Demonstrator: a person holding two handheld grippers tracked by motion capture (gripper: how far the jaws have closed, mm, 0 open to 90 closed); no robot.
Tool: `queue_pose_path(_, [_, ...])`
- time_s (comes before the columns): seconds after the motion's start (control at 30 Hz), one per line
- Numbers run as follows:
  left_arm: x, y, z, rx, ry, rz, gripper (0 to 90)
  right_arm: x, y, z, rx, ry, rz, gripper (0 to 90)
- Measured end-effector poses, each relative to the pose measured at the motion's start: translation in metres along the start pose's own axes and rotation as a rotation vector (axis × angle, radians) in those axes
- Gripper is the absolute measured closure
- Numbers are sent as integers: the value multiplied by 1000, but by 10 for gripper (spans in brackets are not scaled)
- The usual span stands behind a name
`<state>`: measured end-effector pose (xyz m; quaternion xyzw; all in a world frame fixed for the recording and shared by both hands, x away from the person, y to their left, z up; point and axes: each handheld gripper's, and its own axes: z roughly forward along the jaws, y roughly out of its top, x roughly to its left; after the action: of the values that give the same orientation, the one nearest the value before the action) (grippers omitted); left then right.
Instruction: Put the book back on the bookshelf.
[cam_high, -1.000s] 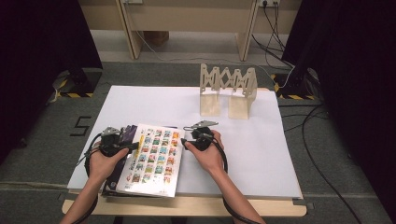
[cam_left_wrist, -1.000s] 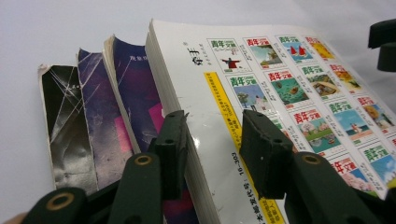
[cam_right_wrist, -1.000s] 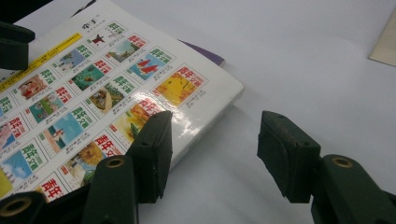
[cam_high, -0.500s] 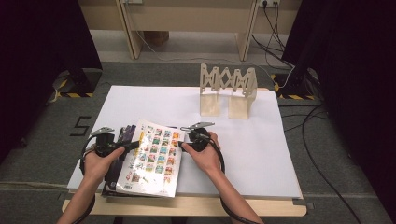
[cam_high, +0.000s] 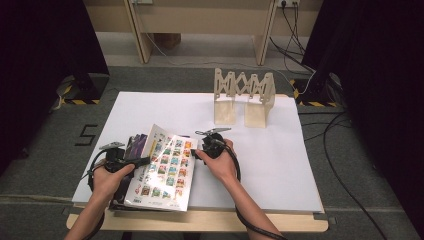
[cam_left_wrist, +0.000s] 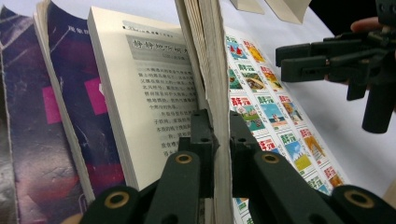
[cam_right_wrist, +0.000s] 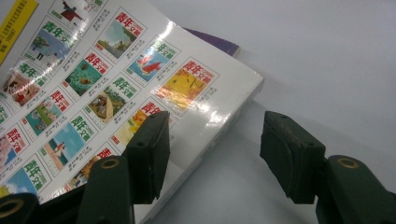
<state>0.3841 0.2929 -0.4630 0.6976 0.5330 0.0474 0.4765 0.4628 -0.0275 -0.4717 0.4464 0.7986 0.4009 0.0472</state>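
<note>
A magazine (cam_high: 167, 167) with a cover of small colourful pictures lies near the table's front left. Its left edge is lifted, and printed and purple pages (cam_left_wrist: 154, 84) fan out beneath. My left gripper (cam_high: 142, 161) has just been closing and is now shut on the cover and a thin sheaf of pages (cam_left_wrist: 219, 126). My right gripper (cam_high: 196, 152) stands open at the magazine's right edge. One pad hangs over the cover (cam_right_wrist: 93, 70) and the other over the white table; the gripper (cam_right_wrist: 219, 140) touches nothing. From the left gripper view the right gripper (cam_left_wrist: 299, 60) shows farther off.
A white sheet (cam_high: 300, 165) covers the tabletop. A pale wooden folding rack (cam_high: 245, 97) stands at the back centre. The table's front edge (cam_high: 250, 220) runs just below the magazine. Cables trail over the grey floor on the right.
The left gripper's jaws have closed on the magazine's left edge and lifted it, so the cover now tilts up and inner pages show. The right gripper has stayed at the right edge.
</note>
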Motion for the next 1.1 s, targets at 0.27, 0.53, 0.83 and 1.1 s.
queue_pose_path(0.27, [6, -4, -4, -10, 13, 5, 839, -1, 10, 10, 32, 52, 47, 384])
queue_pose_path(0.53, [10, -6, -7, -10, 15, -4, 833, 0, 18, 22, 55, 101, 93, 347])
queue_pose_path(0.83, [11, -7, -6, -8, 23, 4, 811, -2, 23, 34, 66, 137, 150, 295])
queue_pose_path(1.1, [10, -5, -5, 4, 35, 16, 810, -6, 24, 44, 62, 183, 220, 269])
